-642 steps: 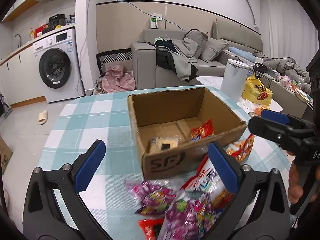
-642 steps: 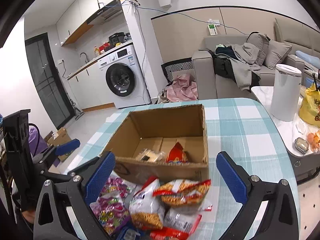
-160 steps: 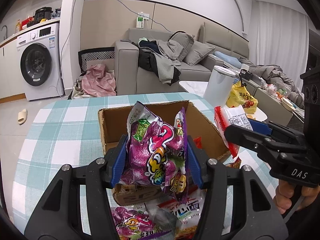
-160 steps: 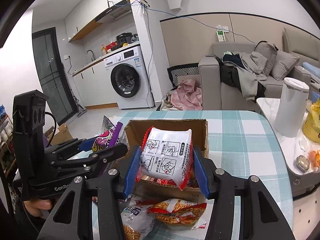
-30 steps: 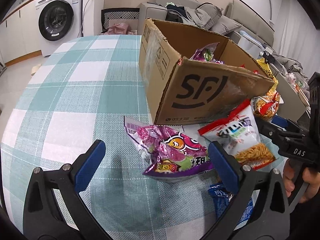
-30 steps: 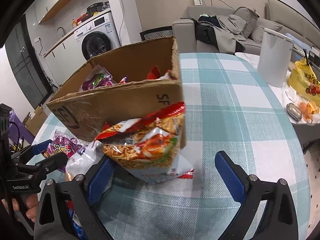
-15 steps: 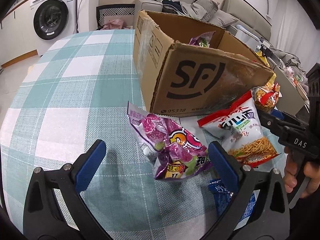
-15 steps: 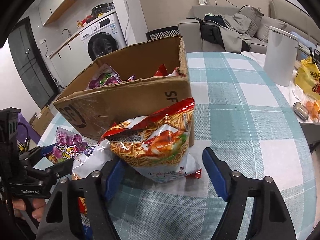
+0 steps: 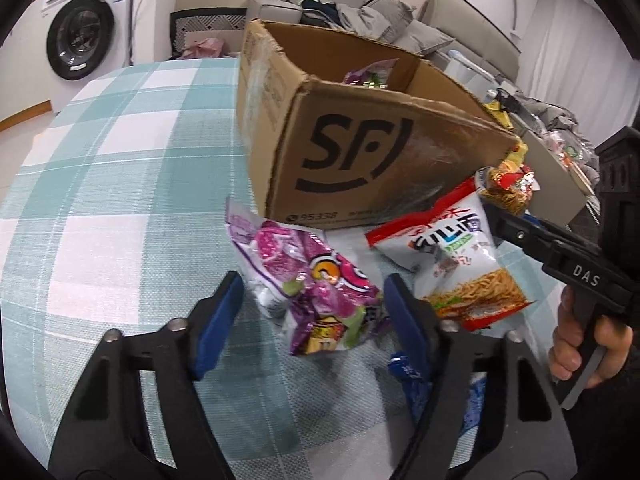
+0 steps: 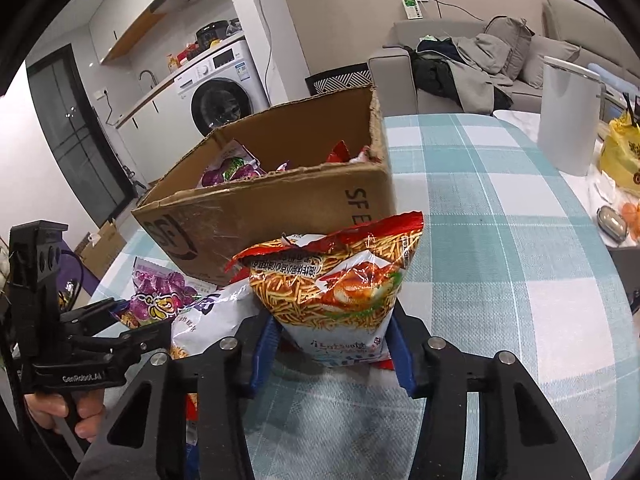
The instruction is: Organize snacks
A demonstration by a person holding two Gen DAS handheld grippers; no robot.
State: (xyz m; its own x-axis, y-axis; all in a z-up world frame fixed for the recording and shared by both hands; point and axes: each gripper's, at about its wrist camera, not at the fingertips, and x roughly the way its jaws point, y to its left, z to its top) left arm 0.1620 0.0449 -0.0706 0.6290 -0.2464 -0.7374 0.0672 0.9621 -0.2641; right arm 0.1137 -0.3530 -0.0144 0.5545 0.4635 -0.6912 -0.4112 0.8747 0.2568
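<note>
An open cardboard box (image 9: 360, 160) (image 10: 260, 216) stands on the checked tablecloth with snack bags inside. In front of it lies a purple snack bag (image 9: 316, 292) (image 10: 160, 300), between the blue pads of my left gripper (image 9: 313, 280). Those jaws are closing; the right pad touches the bag and a small gap shows at the left pad. My right gripper (image 10: 331, 328) is closing too, its pads pinching the bottom of an orange noodle-snack bag (image 10: 332, 280) (image 9: 508, 184) at the box's corner. A white and red snack bag (image 9: 452, 268) (image 10: 216, 312) lies between the two.
A blue packet (image 9: 408, 372) lies under my left gripper's right finger. A white bin (image 10: 568, 120) and a yellow bag (image 10: 620, 160) stand on a side table to the right. A sofa (image 10: 460, 60) and a washing machine (image 9: 76, 40) are behind the table (image 9: 120, 160).
Both grippers' jaws have narrowed from wide open. The right pads have come in onto the noodle-snack bag; the left pads have drawn in around the purple bag.
</note>
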